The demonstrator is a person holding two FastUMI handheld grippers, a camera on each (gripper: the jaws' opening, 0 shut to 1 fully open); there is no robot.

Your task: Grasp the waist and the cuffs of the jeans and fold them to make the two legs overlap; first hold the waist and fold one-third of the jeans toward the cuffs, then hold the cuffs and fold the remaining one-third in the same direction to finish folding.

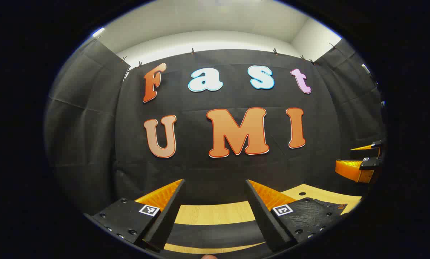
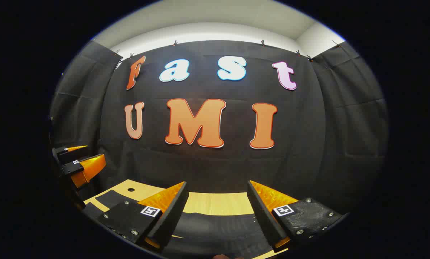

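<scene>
— Above the pale wooden tabletop (image 1: 215, 213) we hold both tools level: the left gripper (image 1: 215, 212) spread with nothing between its fingers, the right gripper (image 2: 218, 212) the same. Where are the jeans?

— Probably that dark cloth (image 2: 215, 226) lying under the right gripper; we can't tell waist from cuffs.

— Then we tip both grippers down first and find the waistband before closing.

— Agreed. Black cloth booth wall (image 2: 326, 144) close ahead, white ceiling (image 1: 215, 21) above.
</scene>
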